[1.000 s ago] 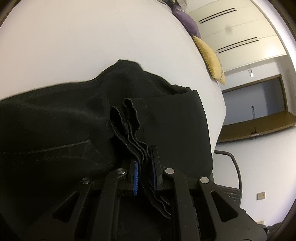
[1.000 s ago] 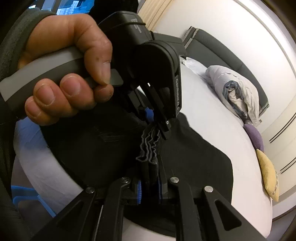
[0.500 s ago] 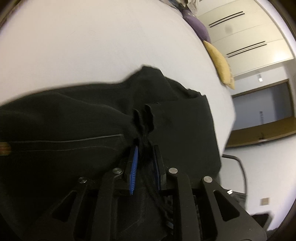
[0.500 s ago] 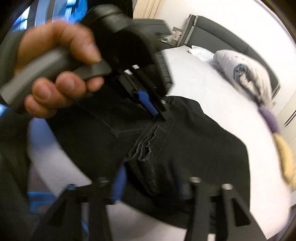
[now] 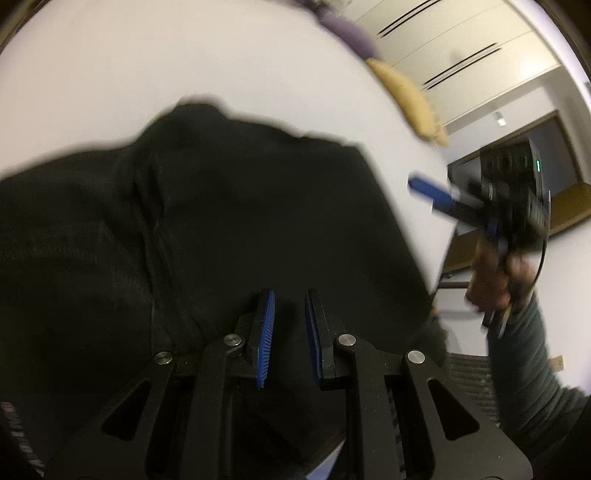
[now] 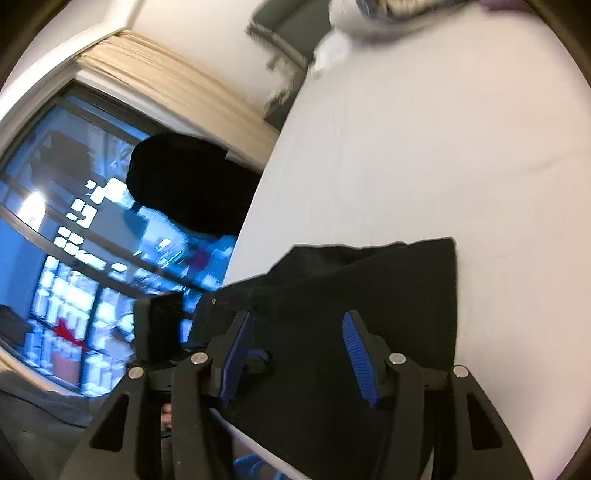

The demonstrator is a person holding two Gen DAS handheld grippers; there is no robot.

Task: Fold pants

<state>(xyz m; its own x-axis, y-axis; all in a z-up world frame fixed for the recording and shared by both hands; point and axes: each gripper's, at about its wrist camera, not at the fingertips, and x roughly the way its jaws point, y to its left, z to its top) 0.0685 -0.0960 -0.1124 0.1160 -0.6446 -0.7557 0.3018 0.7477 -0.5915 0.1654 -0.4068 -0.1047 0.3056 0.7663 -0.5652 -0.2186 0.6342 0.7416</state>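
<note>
The black pants [image 5: 221, 229] lie folded on the white bed [image 5: 147, 66]. They also show in the right wrist view [image 6: 369, 288] near the bed's edge. My left gripper [image 5: 288, 299] hovers just above the pants with a small gap between its blue pads and nothing in it. My right gripper [image 6: 295, 325] is wide open and empty above the pants. It also shows in the left wrist view [image 5: 428, 195], held off to the right of the pants with its jaws apart.
A yellow cushion [image 5: 410, 103] and a purple cushion [image 5: 347, 33] lie at the bed's far side. A bundle of bedding [image 6: 373, 14] sits by the headboard [image 6: 280, 40]. A window [image 6: 74, 258] is at the left. A wardrobe [image 5: 461, 48] stands behind.
Both grippers have let go of the bunched pants edge and opened. The right gripper has pulled away and swung to face the window; the pants now lie flat.
</note>
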